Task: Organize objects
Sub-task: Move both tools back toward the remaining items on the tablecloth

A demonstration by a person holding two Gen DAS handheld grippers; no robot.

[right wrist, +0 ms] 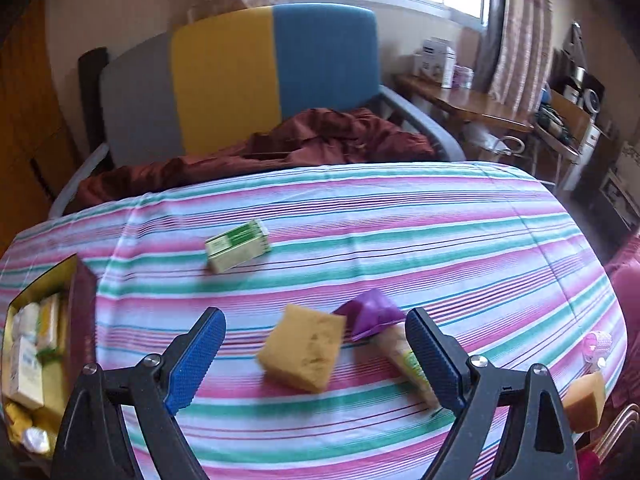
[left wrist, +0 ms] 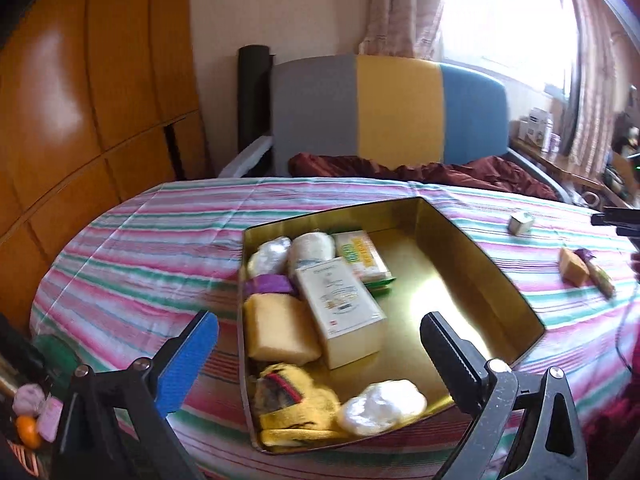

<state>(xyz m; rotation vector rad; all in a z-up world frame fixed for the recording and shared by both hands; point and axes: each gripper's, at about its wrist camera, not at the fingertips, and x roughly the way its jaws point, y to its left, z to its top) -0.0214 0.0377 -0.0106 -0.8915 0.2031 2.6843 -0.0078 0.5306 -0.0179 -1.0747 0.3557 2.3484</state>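
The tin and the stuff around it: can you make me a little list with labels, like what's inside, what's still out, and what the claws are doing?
surface: striped cloth
container: gold tin, open, no lid on it
in tin: sponge, white box, yellow cloth, white bundles and packets
still out: loose sponge, purple packet, green box
left claw: open, empty, over the tin
right claw: open, empty, loose sponge between its fingers, not gripped

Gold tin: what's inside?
In the gold tin: a white carton, yellow sponge, green-printed box, wrapped white bundles, yellow cloth. Anything beneath them is covered.
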